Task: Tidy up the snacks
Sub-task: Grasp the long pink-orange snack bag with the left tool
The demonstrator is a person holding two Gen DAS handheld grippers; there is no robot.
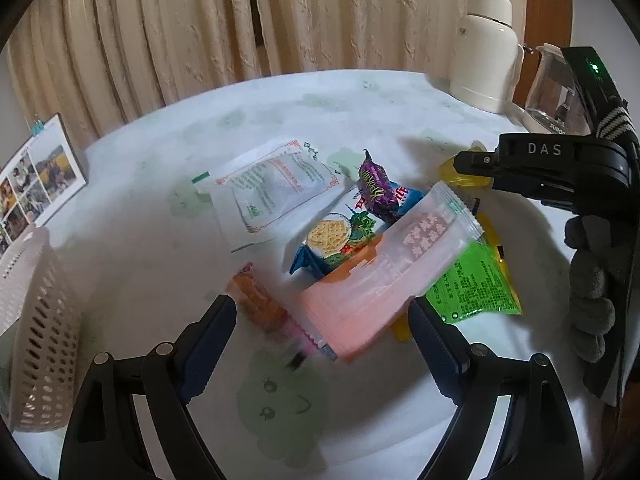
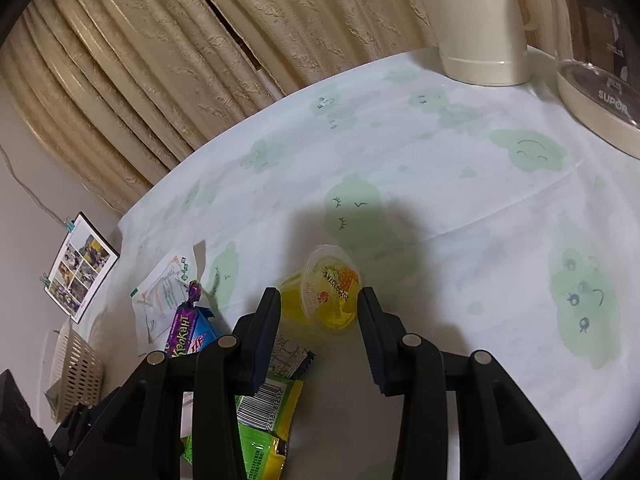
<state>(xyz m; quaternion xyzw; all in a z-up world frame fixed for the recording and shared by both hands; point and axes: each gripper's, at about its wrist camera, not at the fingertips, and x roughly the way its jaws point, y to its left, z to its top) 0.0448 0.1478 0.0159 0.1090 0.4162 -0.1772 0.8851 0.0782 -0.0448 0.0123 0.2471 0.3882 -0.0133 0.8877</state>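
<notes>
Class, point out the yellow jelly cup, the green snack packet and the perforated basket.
yellow jelly cup (image 2: 330,288), right wrist view, printed lid.
green snack packet (image 1: 474,286), left wrist view, printed back.
perforated basket (image 1: 38,320), left wrist view, side wall.

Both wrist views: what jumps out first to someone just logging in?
A jumble of snack packets sits mid-table, topped by a pink packet between the open left gripper fingers. The open right gripper straddles a tipped yellow jelly cup at the pile's edge. A perforated basket stands far left.
</notes>
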